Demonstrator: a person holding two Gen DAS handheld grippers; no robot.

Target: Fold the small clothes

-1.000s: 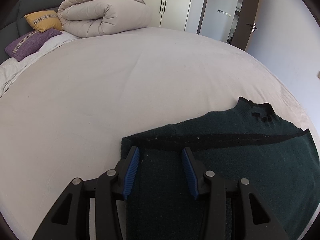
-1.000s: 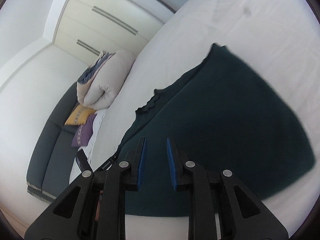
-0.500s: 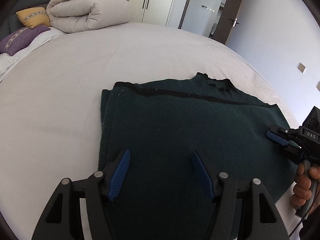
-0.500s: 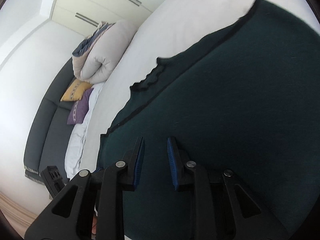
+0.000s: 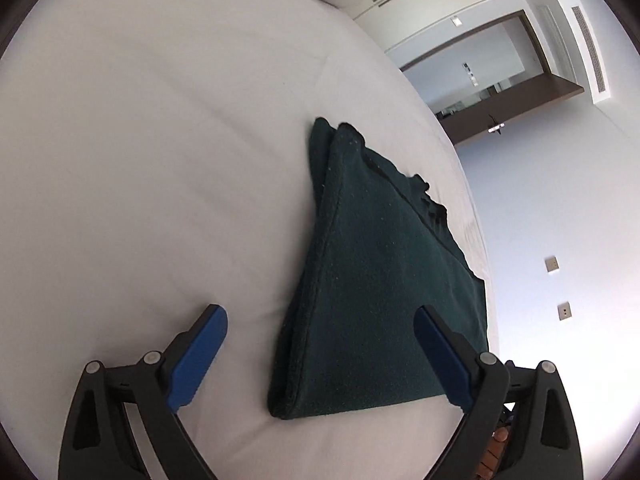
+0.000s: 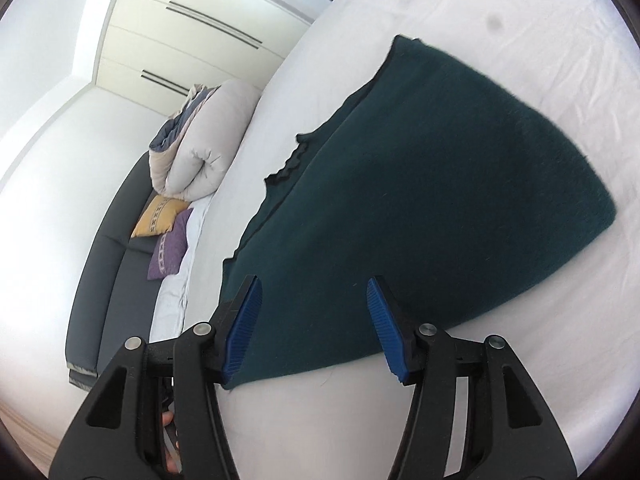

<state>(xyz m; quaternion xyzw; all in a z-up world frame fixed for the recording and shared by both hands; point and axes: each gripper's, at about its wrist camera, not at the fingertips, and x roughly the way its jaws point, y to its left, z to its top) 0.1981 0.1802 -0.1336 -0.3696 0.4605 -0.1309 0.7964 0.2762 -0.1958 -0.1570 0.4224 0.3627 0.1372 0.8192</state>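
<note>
- Here, a dark green sweater lies folded flat on a pale bed sheet, with its layered folded edge towards the left wrist camera.
- The left gripper has its blue-padded fingers spread wide, one on each side of the sweater's near corner, gripping nothing; whether the pads touch the cloth is hard to tell.
- The right gripper is also spread wide and holds nothing, with the sweater's near hem showing between its fingers.
- In the right wrist view the sweater's frilled neckline shows along its far edge.
- Behind both grippers, bits of the person's hands peek out, mostly hidden by the black frames.
- At the head of the bed sits a rolled duvet, with a yellow cushion and a purple cushion beside it against a dark headboard.
- The fisheye edges cut off the wardrobe doors and a doorway.
</note>
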